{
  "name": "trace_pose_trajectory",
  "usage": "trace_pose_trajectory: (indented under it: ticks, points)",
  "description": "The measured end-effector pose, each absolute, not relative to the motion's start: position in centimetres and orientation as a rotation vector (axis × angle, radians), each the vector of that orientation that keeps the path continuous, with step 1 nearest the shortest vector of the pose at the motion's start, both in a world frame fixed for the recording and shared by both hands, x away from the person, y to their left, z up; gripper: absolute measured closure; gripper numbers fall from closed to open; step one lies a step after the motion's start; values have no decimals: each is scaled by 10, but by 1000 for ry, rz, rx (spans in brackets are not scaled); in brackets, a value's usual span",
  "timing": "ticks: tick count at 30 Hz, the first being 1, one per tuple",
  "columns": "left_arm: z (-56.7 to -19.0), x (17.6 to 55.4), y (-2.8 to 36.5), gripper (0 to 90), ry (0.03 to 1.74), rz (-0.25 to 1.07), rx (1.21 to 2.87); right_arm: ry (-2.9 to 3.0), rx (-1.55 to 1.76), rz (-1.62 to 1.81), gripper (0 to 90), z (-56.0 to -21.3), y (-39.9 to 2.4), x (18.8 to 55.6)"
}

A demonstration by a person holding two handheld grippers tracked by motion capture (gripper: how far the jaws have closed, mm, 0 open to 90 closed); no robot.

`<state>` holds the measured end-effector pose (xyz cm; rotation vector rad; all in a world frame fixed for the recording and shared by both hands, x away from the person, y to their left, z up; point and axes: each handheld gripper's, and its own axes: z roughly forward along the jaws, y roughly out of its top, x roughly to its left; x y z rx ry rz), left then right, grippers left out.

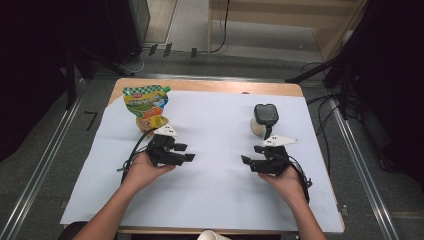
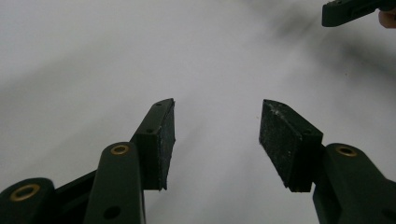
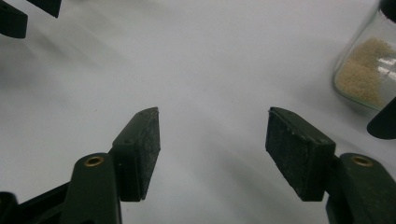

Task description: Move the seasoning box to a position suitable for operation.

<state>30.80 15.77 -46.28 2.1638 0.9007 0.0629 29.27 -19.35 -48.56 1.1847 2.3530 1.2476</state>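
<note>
Clear glass jar with black lid, tan granules inside, stands just beyond right gripper, not touching. Likely rigid, smooth, breakable; best grasped across body below lid. Right gripper empty, jaws apart. Left gripper empty, jaws apart, over white surface.

The table is shown in light wood, overlaid by a white sheet. Both tools, left and right, are rendered black, each topped by a pale grey plate. The pouch is printed green and white above a yellow-orange base. The glass jar holds beige grains under a black lid.
</note>
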Motion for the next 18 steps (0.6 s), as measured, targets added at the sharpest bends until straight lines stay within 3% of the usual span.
trace_pose_trajectory:
  ticks: [18]
  points:
    - [-464, 307, 160, 439, 911, 61, 2180, 2411, 1185, 1224, 436, -484, -195, 296]
